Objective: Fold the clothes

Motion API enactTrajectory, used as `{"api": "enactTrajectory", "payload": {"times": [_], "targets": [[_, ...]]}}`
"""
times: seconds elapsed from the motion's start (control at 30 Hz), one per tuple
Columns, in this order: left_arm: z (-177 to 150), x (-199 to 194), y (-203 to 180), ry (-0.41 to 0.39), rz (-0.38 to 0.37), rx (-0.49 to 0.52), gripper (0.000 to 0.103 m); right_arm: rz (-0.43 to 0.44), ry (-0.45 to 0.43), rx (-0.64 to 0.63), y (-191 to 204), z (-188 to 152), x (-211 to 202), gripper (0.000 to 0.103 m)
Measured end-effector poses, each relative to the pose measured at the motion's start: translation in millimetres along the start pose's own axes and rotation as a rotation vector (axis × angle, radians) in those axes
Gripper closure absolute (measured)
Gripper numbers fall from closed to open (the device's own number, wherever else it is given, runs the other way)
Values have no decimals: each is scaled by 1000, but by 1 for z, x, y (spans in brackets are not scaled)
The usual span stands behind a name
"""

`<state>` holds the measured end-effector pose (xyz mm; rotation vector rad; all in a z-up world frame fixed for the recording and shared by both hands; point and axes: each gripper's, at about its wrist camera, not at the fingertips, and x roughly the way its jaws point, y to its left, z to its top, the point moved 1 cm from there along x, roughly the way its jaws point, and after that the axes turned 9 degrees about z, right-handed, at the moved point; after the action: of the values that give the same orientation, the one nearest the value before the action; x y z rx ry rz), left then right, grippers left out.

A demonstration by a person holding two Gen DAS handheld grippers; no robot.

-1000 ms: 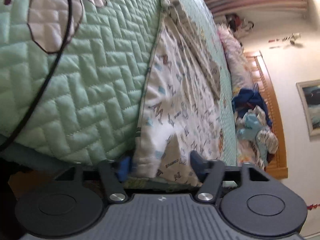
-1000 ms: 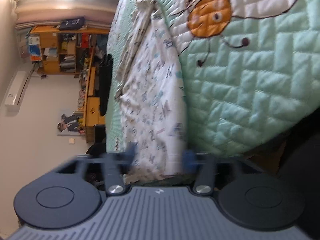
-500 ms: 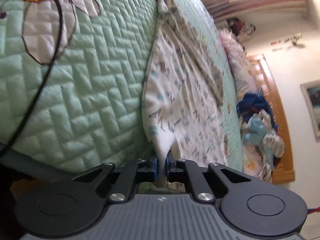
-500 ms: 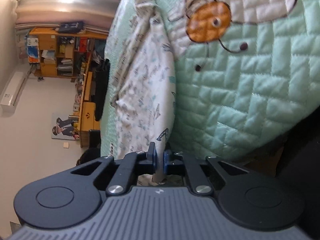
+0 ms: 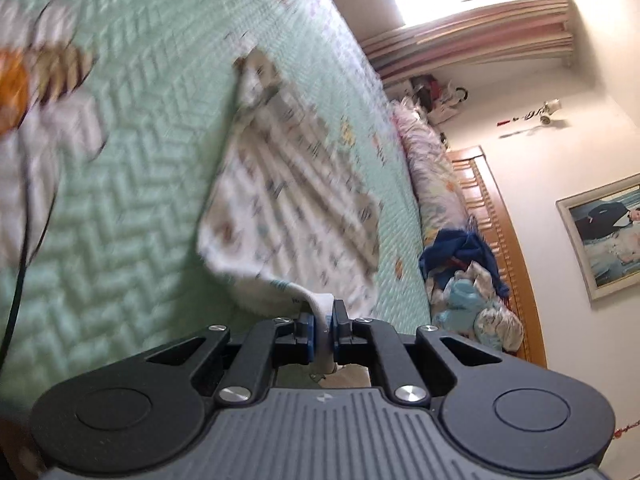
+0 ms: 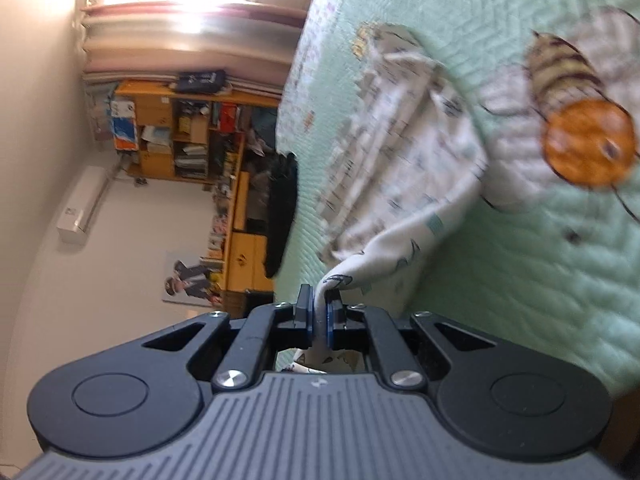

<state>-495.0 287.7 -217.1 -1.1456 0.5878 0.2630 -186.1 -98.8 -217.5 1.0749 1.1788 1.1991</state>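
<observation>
The printed garment [image 5: 288,204], judged light and limp, is pinched at its near hem corners by the left gripper [image 5: 322,330] and right gripper [image 6: 319,322]; the rest trails toward twelve o'clock.

Each gripper, the left gripper [image 5: 323,330] and the right gripper [image 6: 319,320], is black with a grey ribbed top, two big round bumps, shiny silver screws and blue pads on its fingers [image 5: 306,334].
</observation>
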Motion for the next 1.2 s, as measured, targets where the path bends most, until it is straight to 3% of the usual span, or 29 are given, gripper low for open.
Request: {"api": "enactTrajectory", "payload": {"times": [0.43, 0.63, 0.87, 0.93, 1.0, 1.07, 1.13, 1.2], "targets": [[113, 46, -56, -80, 51, 18, 95, -1, -80, -6, 18, 90, 71, 96], [164, 98, -58, -61, 120, 5, 95, -24, -108, 44, 3, 139, 105, 96], [224, 177, -35, 11, 194, -54, 93, -115, -170, 161, -40, 190, 148, 95], [238, 197, -24, 28, 270, -78, 74, -146, -174, 202, -55, 202, 161, 90], [248, 203, -13, 27, 302, -103, 66, -152, -179, 237, -65, 214, 167, 74], [256, 201, 0, 13, 297, -122, 62, -149, -184, 271, -72, 226, 172, 38], [264, 196, 13, -10, 292, -141, 60, -143, -201, 269, -73, 238, 172, 32], [269, 187, 24, -35, 285, -170, 60, -117, -222, 244, -69, 248, 170, 32]]}}
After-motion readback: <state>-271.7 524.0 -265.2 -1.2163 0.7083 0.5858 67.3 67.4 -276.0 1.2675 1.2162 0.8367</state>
